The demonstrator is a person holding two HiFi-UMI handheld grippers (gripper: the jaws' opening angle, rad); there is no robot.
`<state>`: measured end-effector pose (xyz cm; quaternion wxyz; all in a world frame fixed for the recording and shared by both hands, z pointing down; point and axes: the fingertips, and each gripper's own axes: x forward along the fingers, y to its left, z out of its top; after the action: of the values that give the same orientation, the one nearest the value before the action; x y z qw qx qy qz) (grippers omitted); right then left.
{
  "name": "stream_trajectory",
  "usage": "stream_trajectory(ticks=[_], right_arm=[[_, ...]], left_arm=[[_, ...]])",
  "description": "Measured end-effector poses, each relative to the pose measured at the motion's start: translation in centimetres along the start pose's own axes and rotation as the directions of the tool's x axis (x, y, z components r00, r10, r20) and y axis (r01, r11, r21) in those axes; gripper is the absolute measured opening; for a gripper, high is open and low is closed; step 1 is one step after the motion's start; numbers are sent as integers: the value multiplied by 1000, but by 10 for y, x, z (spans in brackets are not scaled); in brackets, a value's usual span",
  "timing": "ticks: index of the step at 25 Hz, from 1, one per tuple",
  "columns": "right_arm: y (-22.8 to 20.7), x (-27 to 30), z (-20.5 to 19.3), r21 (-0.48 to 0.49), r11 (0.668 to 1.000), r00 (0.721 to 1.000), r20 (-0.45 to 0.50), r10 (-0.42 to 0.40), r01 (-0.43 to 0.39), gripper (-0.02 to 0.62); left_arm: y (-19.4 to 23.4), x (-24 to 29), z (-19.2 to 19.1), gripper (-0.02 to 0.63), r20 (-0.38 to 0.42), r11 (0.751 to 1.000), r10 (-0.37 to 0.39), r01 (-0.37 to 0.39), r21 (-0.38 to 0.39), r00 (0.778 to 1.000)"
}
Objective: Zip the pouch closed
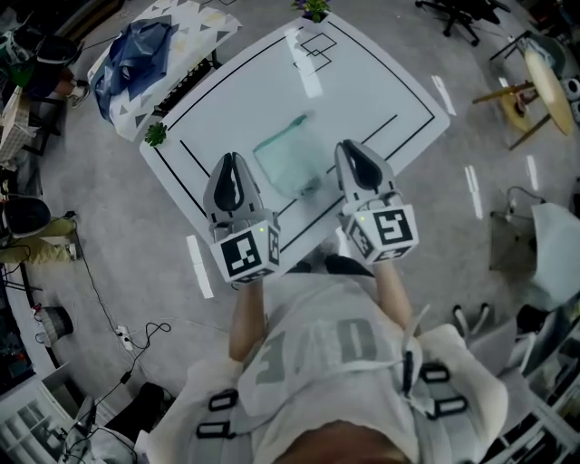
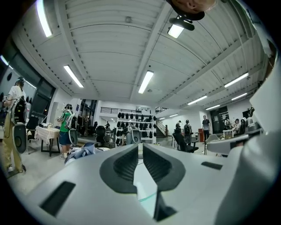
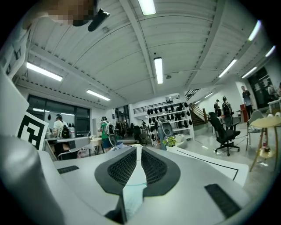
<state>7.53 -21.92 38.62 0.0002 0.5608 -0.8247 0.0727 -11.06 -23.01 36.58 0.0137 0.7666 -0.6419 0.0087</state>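
A pale green translucent pouch [image 1: 288, 159] lies flat on the white table [image 1: 362, 82], in the middle near the front edge. My left gripper [image 1: 233, 159] hovers just left of the pouch and my right gripper [image 1: 348, 145] just right of it. Neither touches the pouch. Both point level, away from me. In the left gripper view the left gripper [image 2: 140, 147] has its jaws shut and holds nothing. The right gripper [image 3: 137, 148] looks the same in the right gripper view. A pale green strip of the pouch [image 3: 133, 193] shows below through the gap behind the right jaws.
Black lines mark the tabletop. A small green plant [image 1: 156, 134] sits at the table's left corner and another plant [image 1: 314, 7] at its far edge. A patterned table with blue cloth [image 1: 136, 54] stands at back left. An office chair [image 1: 458, 14] and a wooden stool [image 1: 535, 86] stand at right.
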Motion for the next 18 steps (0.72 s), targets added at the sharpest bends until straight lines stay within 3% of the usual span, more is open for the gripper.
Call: stream_trajectory(ticks=[1,2,3,5,11,18], right_arm=[[2,0,1,16,1000,1000,6,26,-26,13],[5,1,1,33,998,999,10,52,-53,89],[7,3,1,48,996,997,9,74,-75,189],[10,8,-2,66,994,996,-7,92,-92,246],[7,15,-13,31,995,994,-58,93,-92,252],[-19,44,-32,-101,989,980,-179,87,-106,251]], left_arm=[[-1,0,2,35,5,1000,-12,12,-13,1000],[-3,1,3,132,11,999,-28,29,-27,1000],[-4,1,4,175,14,998,-43,44,-39,999],[-4,3,3,201,10,997,-54,54,-51,999],[-8,6,-6,204,-24,998,-45,45,-39,999],[-12,9,-8,204,-44,999,-36,35,-32,998]])
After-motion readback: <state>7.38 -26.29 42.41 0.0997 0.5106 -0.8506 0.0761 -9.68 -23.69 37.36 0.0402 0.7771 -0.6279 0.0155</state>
